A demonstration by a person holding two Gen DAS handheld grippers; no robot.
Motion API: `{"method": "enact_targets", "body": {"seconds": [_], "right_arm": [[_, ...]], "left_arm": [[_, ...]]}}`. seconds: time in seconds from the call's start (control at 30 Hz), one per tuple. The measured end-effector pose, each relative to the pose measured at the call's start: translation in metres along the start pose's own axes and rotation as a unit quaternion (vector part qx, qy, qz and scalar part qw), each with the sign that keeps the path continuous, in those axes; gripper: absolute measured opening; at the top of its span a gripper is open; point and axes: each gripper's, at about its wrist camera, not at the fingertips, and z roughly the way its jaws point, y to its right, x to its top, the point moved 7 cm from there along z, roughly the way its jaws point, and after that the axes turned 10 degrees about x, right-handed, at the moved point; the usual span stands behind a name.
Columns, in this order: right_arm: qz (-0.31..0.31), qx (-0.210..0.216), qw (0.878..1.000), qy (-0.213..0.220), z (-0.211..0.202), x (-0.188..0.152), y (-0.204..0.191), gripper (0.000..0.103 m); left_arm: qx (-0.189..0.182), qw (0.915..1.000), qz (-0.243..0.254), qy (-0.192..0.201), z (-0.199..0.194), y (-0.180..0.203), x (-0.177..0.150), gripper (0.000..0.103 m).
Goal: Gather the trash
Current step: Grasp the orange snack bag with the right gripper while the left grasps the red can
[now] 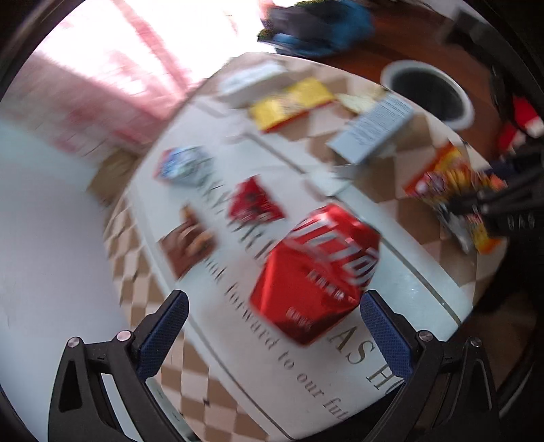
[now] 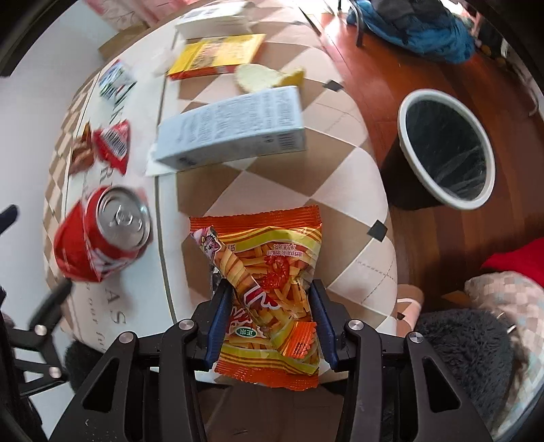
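- Orange snack packet (image 2: 272, 292) sat closest to my right wrist camera, pinched at its lower half between the blue pads of my right tongs (image 2: 270, 323); its upper half stood free above the checkered cloth at the near edge of the desk (image 2: 357, 190).
- My left tongs (image 1: 273, 326) were spread wide, their pads on either side of the crushed red can (image 1: 316, 272) and touching nothing that I could see; that view was smeared with motion blur.
- From the right wrist camera I saw the can lying on its side on the white printed runner, silver top toward the lens, just left of the packet.
- Beyond it lay a red wrapper (image 2: 114, 146) touching a brown wrapper (image 2: 83, 153), with a blue-and-white wrapper (image 2: 114, 81) further back.
- I saw a pale printed carton (image 2: 234, 127) lying on its side mid-desk, and behind it a pale chip-like scrap (image 2: 261, 76), a flat yellow box (image 2: 217, 54) and a white box (image 2: 214, 20).
- To the right, well apart from the packet, a white-rimmed bin (image 2: 445, 146) with a dark liner stood on the wooden floor (image 2: 380, 64) beside the desk.
- A blue garment (image 2: 425, 30) lay on the floor further back.
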Motion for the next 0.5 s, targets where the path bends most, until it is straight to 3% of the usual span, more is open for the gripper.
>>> {"method": "enact_targets", "body": {"seconds": [0.1,0.27,0.37,0.47,0.5], "right_arm": [[0.02,0.016,1.0,-0.006,0.008,0.011,0.015,0.057],[0.04,0.04,0.998,-0.002,0.006,0.011,0.016,0.069],[0.041,0.038,0.998,0.004,0.0,0.01,0.017,0.07],[0.039,0.033,0.999,0.009,-0.002,0.015,0.015,0.07],[0.038,0.032,0.999,0.01,-0.003,0.016,0.015,0.07]], "left_arm": [[-0.028,0.9987,0.036,-0.021,0.023,0.018,0.013,0.103],[-0.096,0.9925,0.055,-0.053,0.044,0.039,0.012,0.103],[-0.104,0.9907,0.058,-0.065,0.055,0.049,0.012,0.103],[-0.09,0.9931,0.048,-0.058,0.061,0.052,0.011,0.102],[-0.089,0.9938,0.036,-0.056,0.061,0.05,0.011,0.093]]}}
